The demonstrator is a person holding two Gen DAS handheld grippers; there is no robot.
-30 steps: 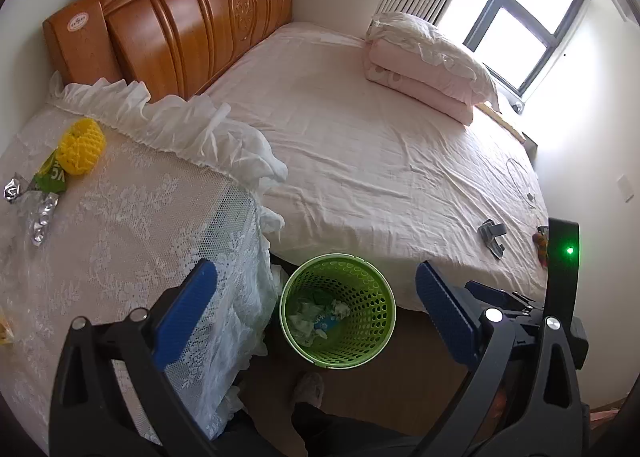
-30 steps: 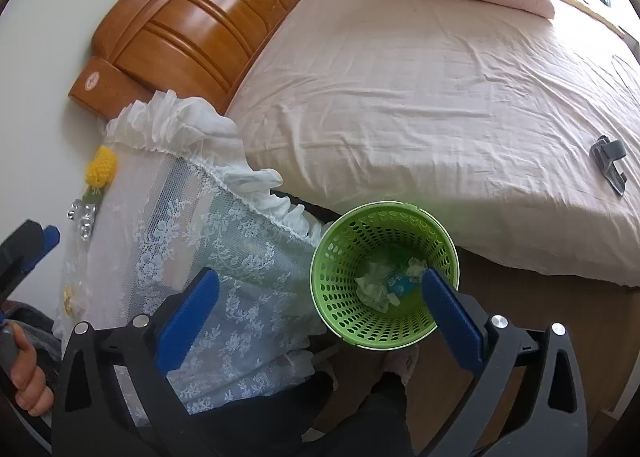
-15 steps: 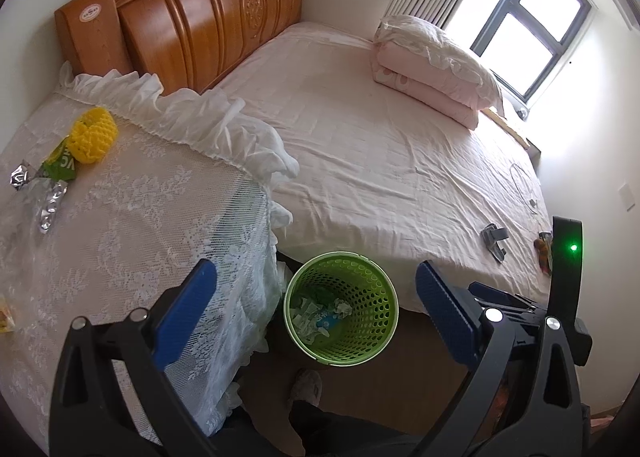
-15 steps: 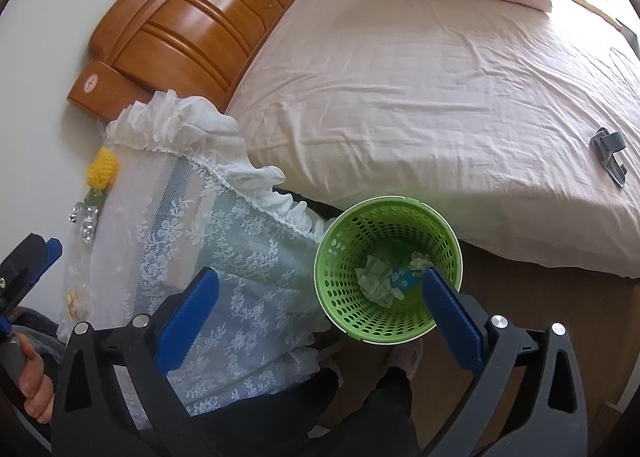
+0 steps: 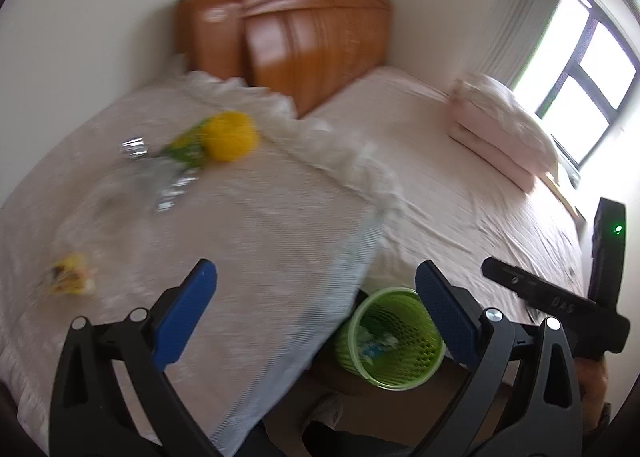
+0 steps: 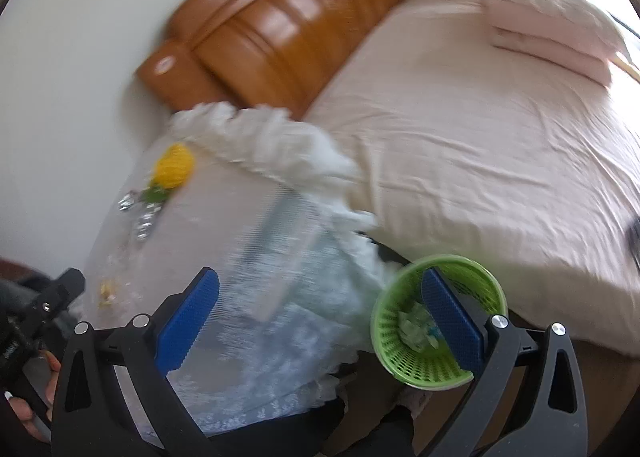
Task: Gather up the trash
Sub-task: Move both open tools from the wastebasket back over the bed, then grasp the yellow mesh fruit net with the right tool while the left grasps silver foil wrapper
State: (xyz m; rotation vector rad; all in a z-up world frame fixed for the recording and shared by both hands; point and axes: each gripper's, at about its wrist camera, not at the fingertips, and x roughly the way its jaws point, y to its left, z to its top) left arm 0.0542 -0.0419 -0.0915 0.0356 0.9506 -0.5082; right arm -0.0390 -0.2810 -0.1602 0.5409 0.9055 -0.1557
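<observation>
- Trash (image 5: 176,173): foil and green wrappers on the lace table (image 5: 248,241), just beside the yellow ball (image 5: 230,135); another scrap (image 5: 70,277) near the table's front edge.
- Foil strip's long axis seems to run from ball toward me; blur hides detail.
- My left claw (image 5: 316,313) and right claw (image 6: 320,317): both gaping, holding nothing.
- Bin (image 6: 438,321) sits below the table's corner, likely for short drops.

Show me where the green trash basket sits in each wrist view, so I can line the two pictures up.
Left wrist: green trash basket low, right of centre, beside the right fingertip.
Right wrist: lower right, partly behind the right finger.
Shared landmark: the wooden headboard.
</observation>
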